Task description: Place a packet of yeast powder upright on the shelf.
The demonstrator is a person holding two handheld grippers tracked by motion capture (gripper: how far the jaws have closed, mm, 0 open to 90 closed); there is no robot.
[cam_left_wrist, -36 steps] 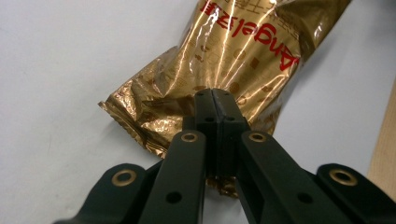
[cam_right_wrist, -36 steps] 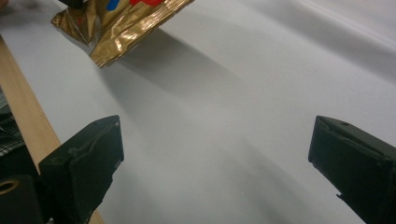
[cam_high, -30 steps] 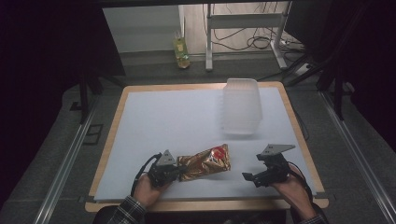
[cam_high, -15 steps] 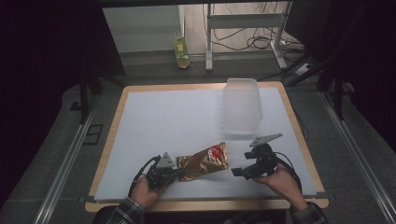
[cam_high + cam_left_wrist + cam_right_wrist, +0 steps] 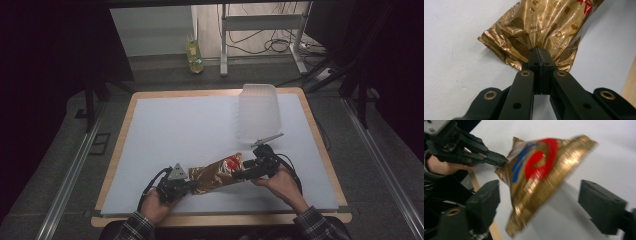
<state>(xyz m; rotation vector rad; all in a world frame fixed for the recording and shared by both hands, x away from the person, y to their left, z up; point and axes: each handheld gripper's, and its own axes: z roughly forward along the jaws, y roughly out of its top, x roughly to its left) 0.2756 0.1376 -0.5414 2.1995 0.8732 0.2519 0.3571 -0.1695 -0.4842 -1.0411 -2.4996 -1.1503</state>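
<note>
The gold snack bag (image 5: 216, 176) lies low in the middle of the high view, on the white table cover (image 5: 180, 135) near its front edge, stretched between the two grippers. The left gripper (image 5: 539, 56) has its jaws pressed together on the crimped end seam of the bag, which is pinched and wrinkled around them; this grip probably anchors the bag so it cannot slide. In the right gripper view the bag's other end, with its red and blue mark, sits in the centre of the frame between jaws that stand wide apart, not touching it. The right gripper (image 5: 243, 172) seems lined up to take that free end, so the bag could be lifted level by both ends. A clear plastic tub (image 5: 258, 111) stands upside-right of the bag, well apart, perhaps the bag's destination.
</note>
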